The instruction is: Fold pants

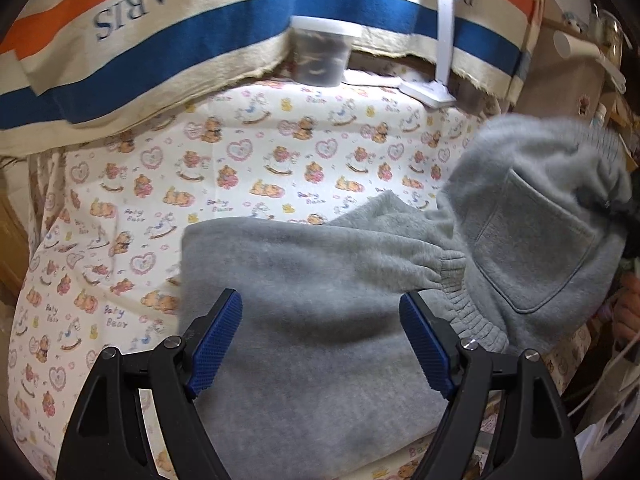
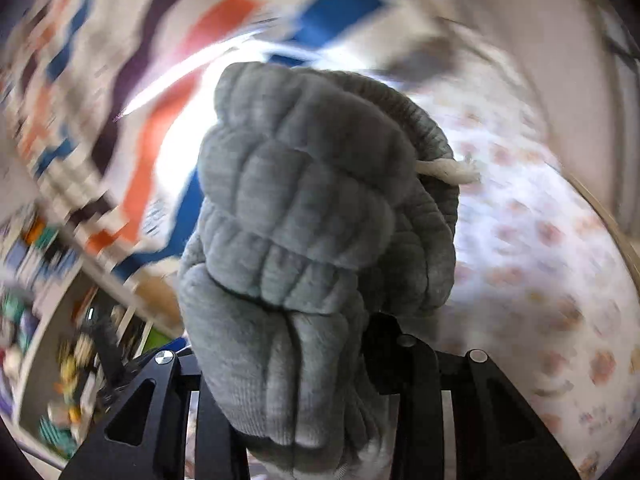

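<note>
Grey fleece pants lie across a bear-print sheet. Their leg cuff rests near the middle right. The waist end with a patch pocket is lifted off the sheet at the right. My left gripper hovers open just above the flat leg, blue pads wide apart with nothing between them. In the right wrist view my right gripper is shut on the bunched elastic waistband, which fills the frame. A white drawstring end sticks out at its right. The background there is blurred.
A striped cloth printed PARIS hangs behind the sheet. A clear lidded jar and a white lamp base stand at the back. A person's hand and cables show at the far right. Cluttered shelves lie to the left.
</note>
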Tool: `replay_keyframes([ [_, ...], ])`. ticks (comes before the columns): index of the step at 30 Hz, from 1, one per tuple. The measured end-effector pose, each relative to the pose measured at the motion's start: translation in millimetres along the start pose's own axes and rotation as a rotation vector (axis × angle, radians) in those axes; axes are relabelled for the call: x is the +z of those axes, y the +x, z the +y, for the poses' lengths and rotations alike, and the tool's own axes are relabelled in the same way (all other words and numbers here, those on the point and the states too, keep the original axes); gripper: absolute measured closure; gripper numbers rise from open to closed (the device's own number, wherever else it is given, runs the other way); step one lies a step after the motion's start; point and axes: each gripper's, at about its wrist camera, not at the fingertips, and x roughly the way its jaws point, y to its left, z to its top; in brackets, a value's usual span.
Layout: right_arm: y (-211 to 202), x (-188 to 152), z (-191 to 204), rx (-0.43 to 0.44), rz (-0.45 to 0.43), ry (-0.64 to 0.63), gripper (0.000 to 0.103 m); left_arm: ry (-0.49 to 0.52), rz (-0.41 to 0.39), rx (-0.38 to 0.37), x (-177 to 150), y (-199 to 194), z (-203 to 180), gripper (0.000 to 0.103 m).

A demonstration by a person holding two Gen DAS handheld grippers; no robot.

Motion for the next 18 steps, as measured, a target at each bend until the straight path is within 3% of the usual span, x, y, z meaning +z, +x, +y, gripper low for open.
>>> replay_keyframes([
  [6, 46.3, 14.7, 114.5, 0.084, 0.107, -0.257, 0.067, -0.049, -0.027, 0.017, -8.3, -15.2, 29.0, 0.023],
  [10, 102.6, 1.6, 175.4, 0.097, 0.270, -0.367, 0.066, -0.099, -0.057, 0.021, -12.3, -30.4, 54.0, 0.023],
  [13, 145.8, -16.4, 187.1, 0.086, 0.394, -0.386, 0.059, -0.133, -0.067, 0.002, -14.5, -38.4, 68.2, 0.023],
  [15, 170.5, -24.9, 184.5, 0.128, 0.486, -0.343, 0.055, -0.130, -0.066, -0.004, -15.2, -40.3, 71.3, 0.023],
  [18, 175.2, -29.7, 173.3, 0.192, 0.507, -0.293, 0.048, -0.123, -0.064, -0.014, -13.9, -40.6, 71.7, 0.023],
])
